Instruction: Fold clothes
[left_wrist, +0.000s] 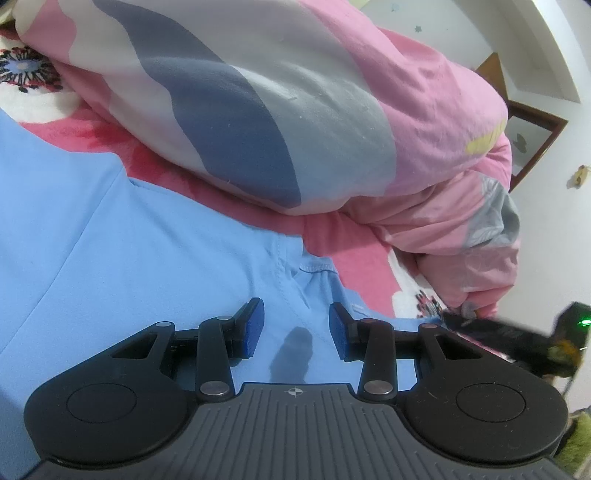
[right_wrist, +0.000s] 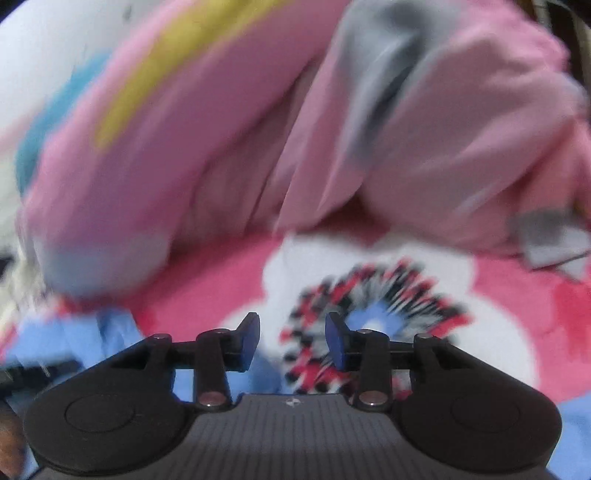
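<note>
Both my left tool (left_wrist: 295, 328) and right tool (right_wrist: 291, 341) were apart and empty, the blue shirt (left_wrist: 110, 240) under them lay flat, so basically no folding done yet.

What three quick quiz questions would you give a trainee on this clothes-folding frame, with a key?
1. True or false: the left gripper is clamped on the light blue garment.
2. What does the right gripper hover over? A) a flower print on the pink sheet B) a wooden floor C) a black bag
3. What bulky item lies beyond the garment in the left wrist view?

Key
1. False: its jaws stand apart above the cloth.
2. A, the flower print.
3. A pink, white and grey-blue quilt.
</note>
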